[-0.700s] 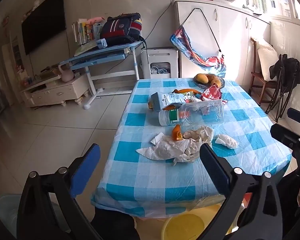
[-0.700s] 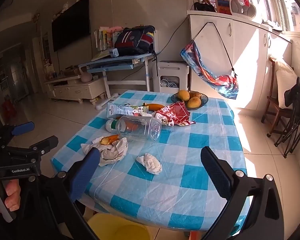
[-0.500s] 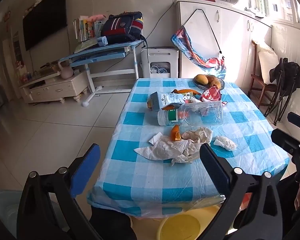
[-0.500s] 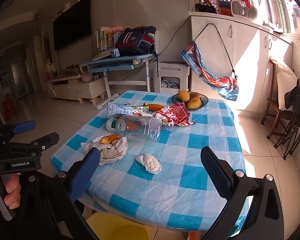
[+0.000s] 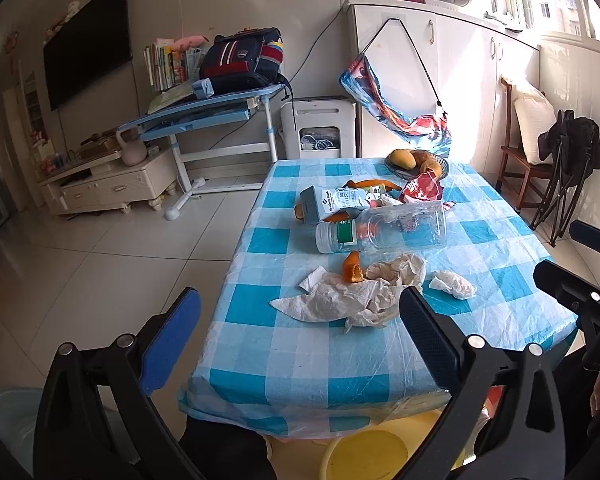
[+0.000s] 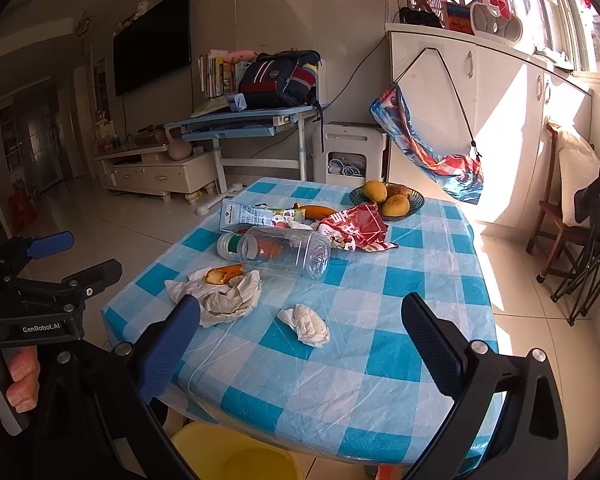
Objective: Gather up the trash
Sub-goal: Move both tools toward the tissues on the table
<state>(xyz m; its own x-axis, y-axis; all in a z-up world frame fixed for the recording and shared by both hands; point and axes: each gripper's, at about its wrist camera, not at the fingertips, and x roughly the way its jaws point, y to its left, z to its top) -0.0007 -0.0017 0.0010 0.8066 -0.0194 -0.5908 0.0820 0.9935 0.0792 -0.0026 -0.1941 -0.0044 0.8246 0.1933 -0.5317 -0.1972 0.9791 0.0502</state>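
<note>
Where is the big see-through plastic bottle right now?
The clear plastic bottle lies on its side mid-table, between the milk carton behind and the crumpled paper towels in front.

Two handheld grippers point forward and slightly downward, side by side. The left gripper point(image 5: 298, 336) has its jaws spread wide with nothing between its blue pads. The right gripper point(image 6: 300, 338) is equally wide and empty. A hand point(image 6: 8, 384) wraps the left gripper's handle.
</note>
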